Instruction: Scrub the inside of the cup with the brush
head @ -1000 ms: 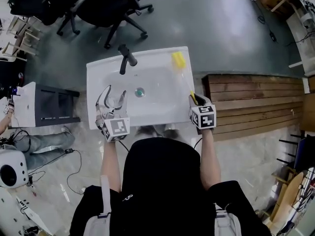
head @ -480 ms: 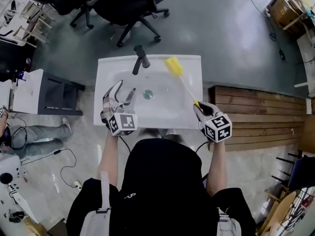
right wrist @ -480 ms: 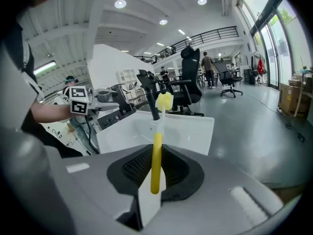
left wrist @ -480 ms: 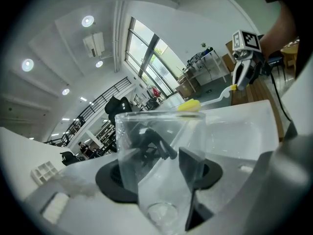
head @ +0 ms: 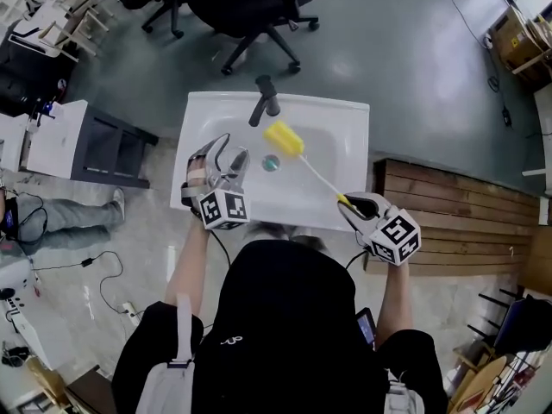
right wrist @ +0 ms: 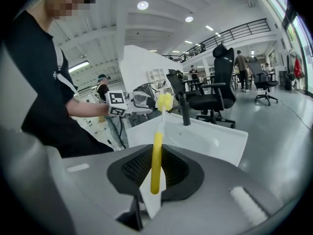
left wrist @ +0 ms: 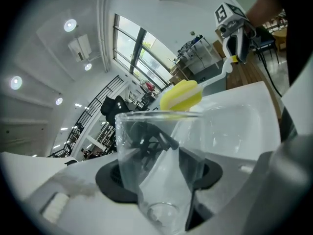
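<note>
On my left gripper the jaws clamp the clear cup over the sink, left side; on my right gripper they clamp the yellow brush, its head near the cup's right

brush | head off sink rim, swung twd cup | R gripper raised

Over the sink, brush right of cup.

Head view looks steeply down on the sink; both gripper views sit low and close, facing each other, both catching the brush.
</note>
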